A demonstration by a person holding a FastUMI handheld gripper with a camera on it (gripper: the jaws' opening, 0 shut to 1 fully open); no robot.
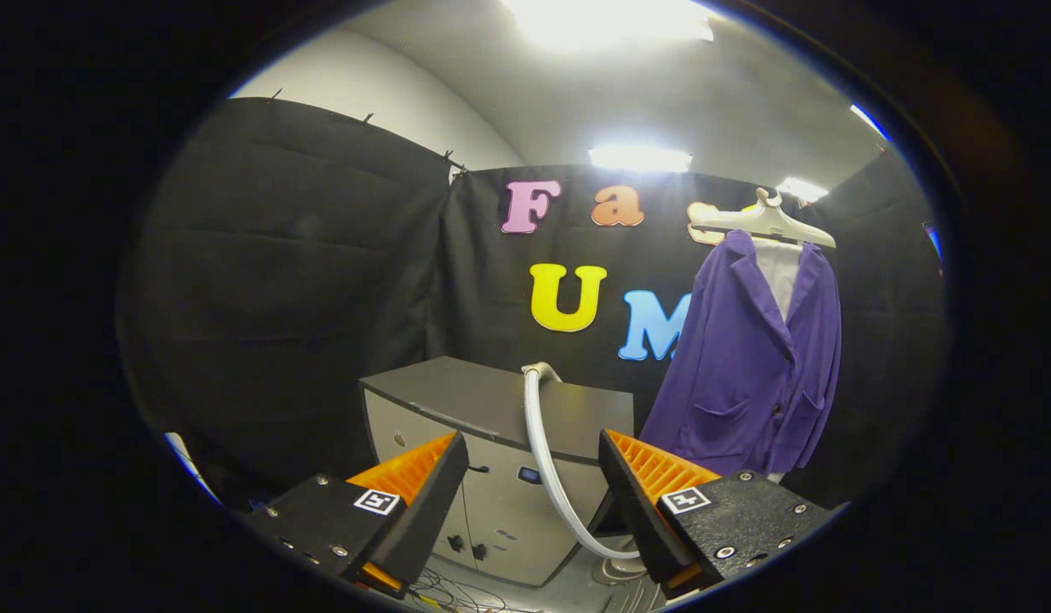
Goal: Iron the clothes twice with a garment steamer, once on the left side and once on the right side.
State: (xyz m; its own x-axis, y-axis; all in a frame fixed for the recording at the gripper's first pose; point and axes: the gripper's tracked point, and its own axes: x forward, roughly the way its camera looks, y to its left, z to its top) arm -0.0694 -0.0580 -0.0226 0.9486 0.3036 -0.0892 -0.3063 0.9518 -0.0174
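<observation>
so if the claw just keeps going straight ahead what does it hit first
Most likely the white hose, which curves down through the gap ahead of the open claw. The grey cabinet sits just behind it. Depth is hard to judge in this view.

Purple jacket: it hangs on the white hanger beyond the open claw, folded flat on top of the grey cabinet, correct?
Not quite. The gripper view shows the purple jacket hanging on the white hanger beyond the open claw, but beside the grey cabinet, not folded on it.
</observation>
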